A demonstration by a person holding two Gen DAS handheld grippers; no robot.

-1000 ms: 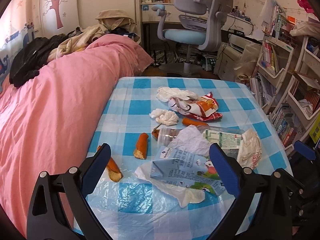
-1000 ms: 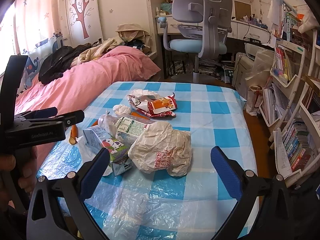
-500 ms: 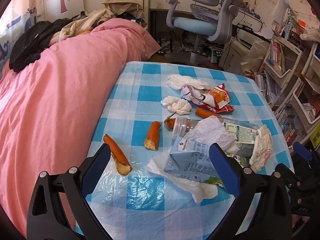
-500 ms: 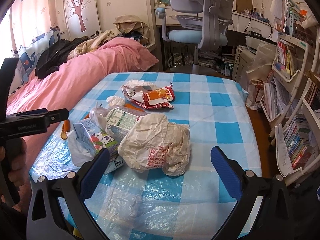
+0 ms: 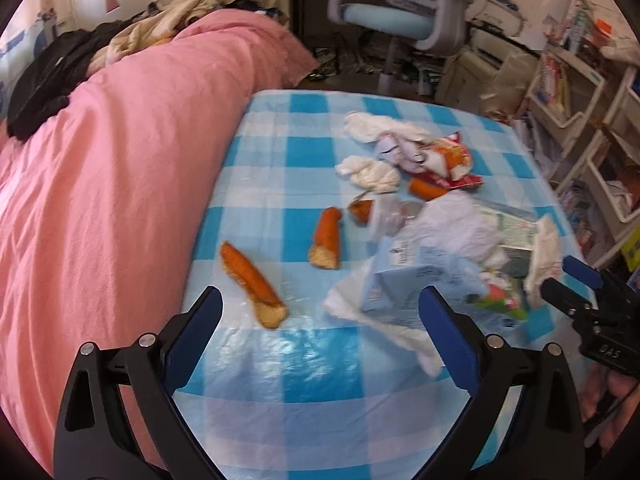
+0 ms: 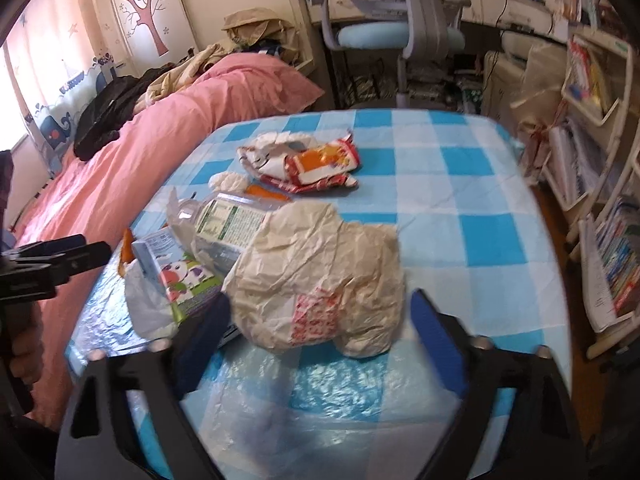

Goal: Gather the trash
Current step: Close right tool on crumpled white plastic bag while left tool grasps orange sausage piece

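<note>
Left tongs [image 5: 320,316]: spread wide, empty, above the bench [image 5: 304,364] near a sausage piece [image 5: 252,278].
Trash: milk carton [image 6: 176,276], bottle [image 6: 228,216], crumpled wrapper [image 6: 320,276] heaped mid-bench.
Right tongs [image 6: 320,320]: spread wide, flanking the wrapper.

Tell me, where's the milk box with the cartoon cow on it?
The milk carton lies on the table's left side in the right wrist view, on a white plastic bag, beside the clear bottle and crumpled paper wrapper.
</note>
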